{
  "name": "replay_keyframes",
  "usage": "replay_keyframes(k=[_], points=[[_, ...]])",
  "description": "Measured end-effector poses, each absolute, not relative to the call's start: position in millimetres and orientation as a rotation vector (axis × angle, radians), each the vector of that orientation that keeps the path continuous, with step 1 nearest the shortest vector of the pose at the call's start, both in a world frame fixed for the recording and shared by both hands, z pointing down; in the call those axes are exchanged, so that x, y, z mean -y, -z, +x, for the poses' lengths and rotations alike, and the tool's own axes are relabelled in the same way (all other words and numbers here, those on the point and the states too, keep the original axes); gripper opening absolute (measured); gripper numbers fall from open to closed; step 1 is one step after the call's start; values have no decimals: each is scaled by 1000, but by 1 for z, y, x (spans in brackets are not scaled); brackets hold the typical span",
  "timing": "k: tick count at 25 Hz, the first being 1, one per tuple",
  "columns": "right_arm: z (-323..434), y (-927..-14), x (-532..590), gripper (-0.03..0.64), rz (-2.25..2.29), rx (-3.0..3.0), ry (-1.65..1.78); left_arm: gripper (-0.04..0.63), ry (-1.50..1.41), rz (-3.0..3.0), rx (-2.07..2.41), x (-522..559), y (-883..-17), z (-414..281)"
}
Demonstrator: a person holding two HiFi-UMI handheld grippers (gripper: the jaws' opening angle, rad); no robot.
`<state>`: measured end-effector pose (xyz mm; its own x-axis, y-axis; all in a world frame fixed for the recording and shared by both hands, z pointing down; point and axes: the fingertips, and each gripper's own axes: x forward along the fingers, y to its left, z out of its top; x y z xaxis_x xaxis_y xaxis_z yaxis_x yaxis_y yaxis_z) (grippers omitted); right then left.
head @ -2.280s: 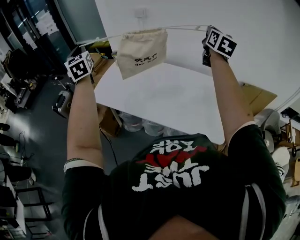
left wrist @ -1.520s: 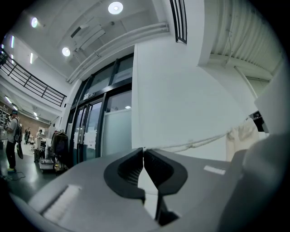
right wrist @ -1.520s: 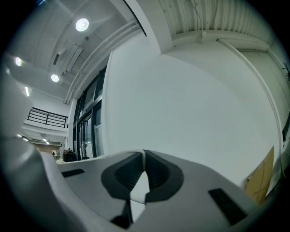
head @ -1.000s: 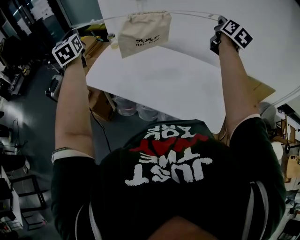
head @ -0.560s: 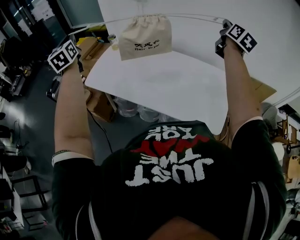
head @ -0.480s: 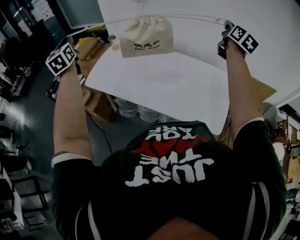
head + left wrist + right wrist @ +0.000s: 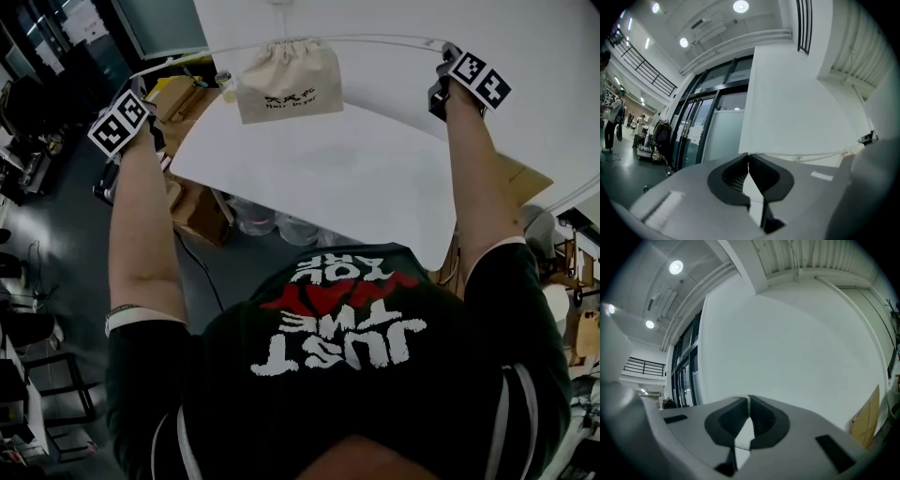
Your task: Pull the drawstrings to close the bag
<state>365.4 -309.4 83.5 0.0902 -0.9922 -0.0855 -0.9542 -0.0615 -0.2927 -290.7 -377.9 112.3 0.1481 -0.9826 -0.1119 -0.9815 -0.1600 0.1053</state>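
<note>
Cream cloth bag [image 7: 289, 80], mouth gathered, hangs above far left edge of white surface [image 7: 356, 178] on taut white drawstrings [image 7: 384, 39]; left gripper [image 7: 748, 159] and right gripper [image 7: 749, 401], well apart, each clamped on a cord end.

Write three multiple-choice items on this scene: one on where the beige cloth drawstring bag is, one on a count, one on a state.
1. Where is the beige cloth drawstring bag?
A. Hanging in the air
B. Lying flat
C. Tucked under an arm

2. How many grippers clamp its white cords?
A. None
B. One
C. Two

3. The bag's mouth is:
A. Wide open
B. Gathered
C. Torn

Answers:
1 A: it dangles from the cords between the left gripper and the right gripper.
2 C: both pairs of jaws are shut on cord.
3 B: its top is puckered.
</note>
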Motion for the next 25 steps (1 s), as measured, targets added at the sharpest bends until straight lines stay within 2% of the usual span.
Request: replay_keyframes(k=[6,25], points=[[355,-85,310,8,-2115,-1980,151,14,346,2347,2009,378,-113,-297],[361,-95,308,8,-2012,-1943,294,12,266,2306,1982,389,-136,-307]])
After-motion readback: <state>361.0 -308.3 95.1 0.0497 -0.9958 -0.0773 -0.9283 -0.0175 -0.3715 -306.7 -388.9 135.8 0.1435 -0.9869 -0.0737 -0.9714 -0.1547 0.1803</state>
